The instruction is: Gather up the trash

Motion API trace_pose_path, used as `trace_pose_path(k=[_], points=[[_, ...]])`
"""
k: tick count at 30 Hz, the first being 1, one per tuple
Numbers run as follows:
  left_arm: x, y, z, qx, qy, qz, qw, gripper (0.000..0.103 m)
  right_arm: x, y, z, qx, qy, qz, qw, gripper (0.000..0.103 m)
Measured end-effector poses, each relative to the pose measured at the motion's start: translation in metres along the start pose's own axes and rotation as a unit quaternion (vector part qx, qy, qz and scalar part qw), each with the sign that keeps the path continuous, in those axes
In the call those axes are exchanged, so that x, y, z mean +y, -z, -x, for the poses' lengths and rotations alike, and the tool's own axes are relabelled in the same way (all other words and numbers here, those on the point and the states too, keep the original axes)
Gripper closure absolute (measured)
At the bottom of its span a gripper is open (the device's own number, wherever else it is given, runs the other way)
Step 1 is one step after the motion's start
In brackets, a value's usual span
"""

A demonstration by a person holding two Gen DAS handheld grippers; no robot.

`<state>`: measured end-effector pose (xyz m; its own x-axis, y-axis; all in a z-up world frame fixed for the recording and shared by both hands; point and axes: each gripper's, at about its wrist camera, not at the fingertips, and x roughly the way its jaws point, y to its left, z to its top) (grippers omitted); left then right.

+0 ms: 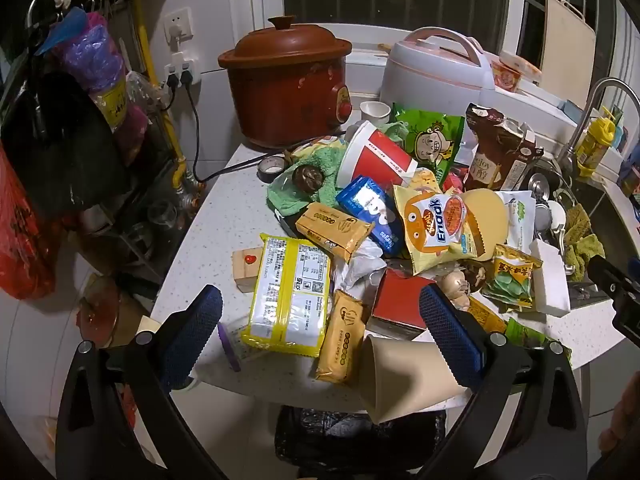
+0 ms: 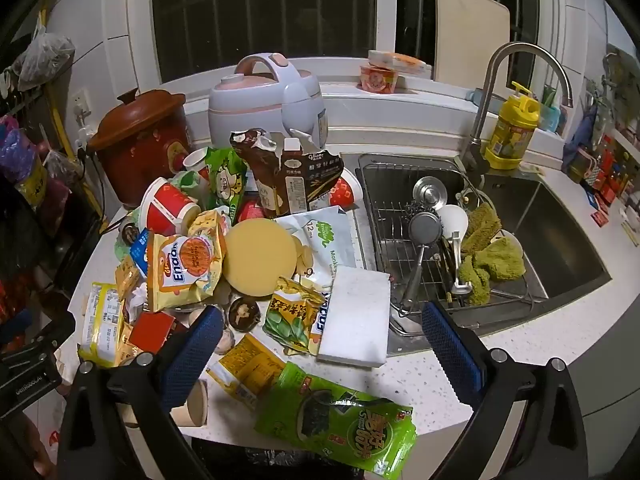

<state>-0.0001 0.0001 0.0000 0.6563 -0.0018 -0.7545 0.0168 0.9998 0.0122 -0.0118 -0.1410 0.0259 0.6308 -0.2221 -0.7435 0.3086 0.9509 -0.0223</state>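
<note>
Two tan cups (image 1: 404, 376), perhaps nested; both tools gape.

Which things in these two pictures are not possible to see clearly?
- Bin bag, left wrist view: table edge and beige paper cup cover most of it.
- Seaweed packet, left wrist view: right finger of the left gripper hides most.
- Small print on the yellow packet: too small.
- Sink bottom, right wrist view: dark.

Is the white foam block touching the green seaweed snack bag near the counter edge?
Apart. The right wrist view shows bare speckled counter between the white foam block and the green seaweed bag.
</note>
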Motion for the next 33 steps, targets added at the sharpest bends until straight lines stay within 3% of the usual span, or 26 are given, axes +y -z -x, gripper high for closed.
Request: trace_pose_path(k=[33], points=[[0.0002,0.0000,-0.0006,0.004,-0.004,0.000,1.0000,0.007,-0.0035,0.0034,0.0020,0.005,0.001,-0.001,1.000,0.005]])
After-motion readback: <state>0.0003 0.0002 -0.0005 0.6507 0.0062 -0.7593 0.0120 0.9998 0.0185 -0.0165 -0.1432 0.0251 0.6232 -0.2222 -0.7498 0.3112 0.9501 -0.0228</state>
